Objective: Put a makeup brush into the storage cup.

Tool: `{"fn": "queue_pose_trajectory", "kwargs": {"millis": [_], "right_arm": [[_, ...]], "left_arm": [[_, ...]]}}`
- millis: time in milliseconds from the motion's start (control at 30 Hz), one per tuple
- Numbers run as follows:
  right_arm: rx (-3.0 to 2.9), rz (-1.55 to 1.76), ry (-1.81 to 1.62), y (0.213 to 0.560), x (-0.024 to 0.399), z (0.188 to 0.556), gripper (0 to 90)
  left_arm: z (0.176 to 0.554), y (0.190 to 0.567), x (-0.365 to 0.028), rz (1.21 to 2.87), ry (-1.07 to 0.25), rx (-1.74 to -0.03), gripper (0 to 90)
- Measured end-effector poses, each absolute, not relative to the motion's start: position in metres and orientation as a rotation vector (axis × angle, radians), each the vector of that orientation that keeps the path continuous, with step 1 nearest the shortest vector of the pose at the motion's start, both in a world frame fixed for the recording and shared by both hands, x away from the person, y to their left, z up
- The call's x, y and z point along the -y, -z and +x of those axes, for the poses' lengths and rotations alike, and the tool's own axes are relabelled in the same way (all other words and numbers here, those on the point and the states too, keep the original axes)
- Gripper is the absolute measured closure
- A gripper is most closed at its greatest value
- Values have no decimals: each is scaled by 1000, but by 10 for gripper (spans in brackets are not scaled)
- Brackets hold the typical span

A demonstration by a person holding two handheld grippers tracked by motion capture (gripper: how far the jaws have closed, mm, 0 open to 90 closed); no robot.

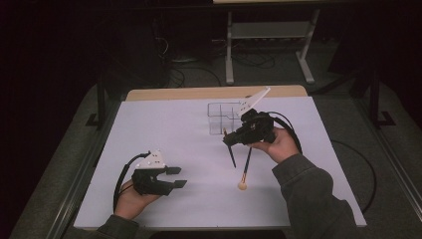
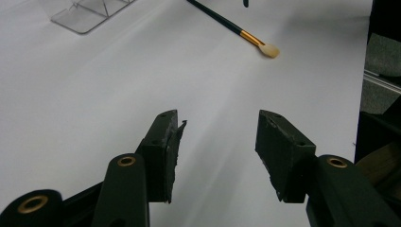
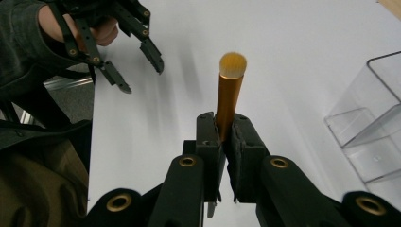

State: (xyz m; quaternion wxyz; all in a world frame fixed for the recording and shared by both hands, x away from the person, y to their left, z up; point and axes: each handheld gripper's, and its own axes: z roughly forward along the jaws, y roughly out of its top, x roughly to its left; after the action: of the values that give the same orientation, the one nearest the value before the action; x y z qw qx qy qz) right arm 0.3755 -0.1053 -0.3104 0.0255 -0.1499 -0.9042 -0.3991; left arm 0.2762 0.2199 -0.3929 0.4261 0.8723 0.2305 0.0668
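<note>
Right gripper [image 3: 226, 130]: fingers clenched on gold-handled brush [image 3: 229, 97], long axis pointing away from clear organizer [image 3: 373, 137].
Left gripper [image 2: 217, 142]: fingers released, nothing between.

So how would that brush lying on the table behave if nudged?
The makeup brush has a thin, round, straight handle, so it would probably roll and feel stiff and light. Its soft tip likely gives. The table looks smooth, so it may slide.

Right gripper [image 3: 226, 137] clamps gold-handled brush [image 3: 230, 94]; clear organizer [image 3: 373, 137] beside.
</note>
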Motion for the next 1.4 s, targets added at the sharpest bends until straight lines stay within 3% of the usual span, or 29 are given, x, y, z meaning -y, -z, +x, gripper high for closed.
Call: {"fn": "queue_pose_trajectory", "kwargs": {"millis": [1400], "right_arm": [[2881, -483, 1202, 272, 71, 453, 827]], "left_arm": [[270, 390, -232, 2177, -214, -591, 445]]}}
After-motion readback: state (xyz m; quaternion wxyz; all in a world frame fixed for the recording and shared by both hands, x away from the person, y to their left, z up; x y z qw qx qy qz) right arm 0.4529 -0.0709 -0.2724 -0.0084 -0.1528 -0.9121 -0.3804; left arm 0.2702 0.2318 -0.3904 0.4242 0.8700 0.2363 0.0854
